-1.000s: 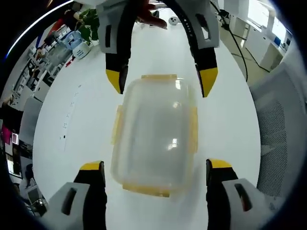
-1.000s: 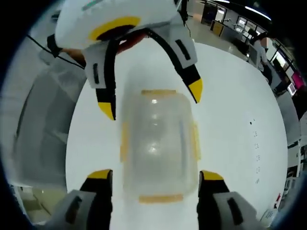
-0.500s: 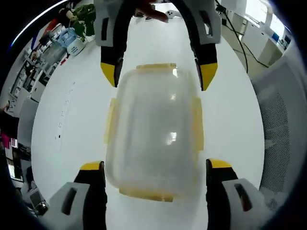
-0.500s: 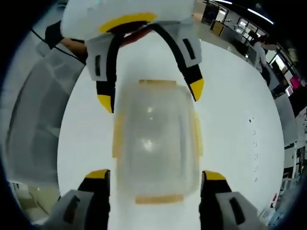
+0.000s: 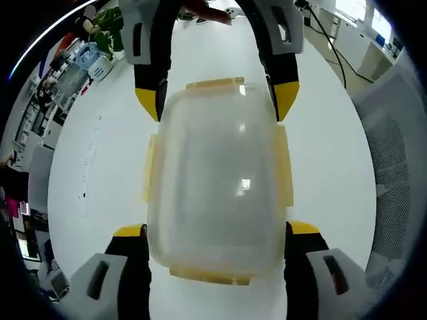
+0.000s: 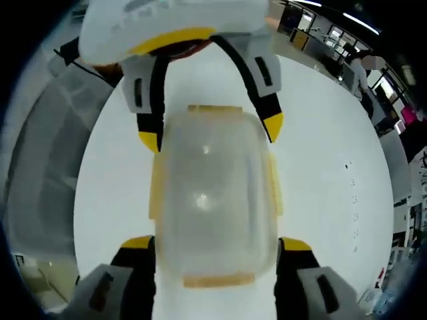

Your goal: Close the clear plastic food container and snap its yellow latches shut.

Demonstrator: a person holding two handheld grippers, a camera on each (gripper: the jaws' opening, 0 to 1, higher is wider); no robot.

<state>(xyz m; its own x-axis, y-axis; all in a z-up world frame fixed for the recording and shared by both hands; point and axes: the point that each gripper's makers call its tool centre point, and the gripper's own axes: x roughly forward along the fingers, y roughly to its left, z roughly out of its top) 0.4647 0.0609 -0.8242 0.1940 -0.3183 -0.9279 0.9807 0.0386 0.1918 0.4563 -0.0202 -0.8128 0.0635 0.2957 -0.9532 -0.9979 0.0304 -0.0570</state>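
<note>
One clear container [image 5: 217,183] with lid on is seen flat on the white table [image 5: 100,173]; four yellow latches are counted, one per side, e.g. the near-edge latch [image 5: 210,275] and a side latch [image 6: 157,190].

In the left gripper view, the left tool [image 5: 217,237] is spread wide, jaws flanking the container's near end; contact cannot be told. The right tool [image 5: 217,107] is seen opposite, also spread, tips beside the far corners. A potted plant [image 5: 107,30] and a mesh chair [image 5: 393,173] are shown at the edges.

In the right gripper view the container [image 6: 213,200] lies between the same two released tools; a person [image 6: 363,70] is seen far behind.
</note>
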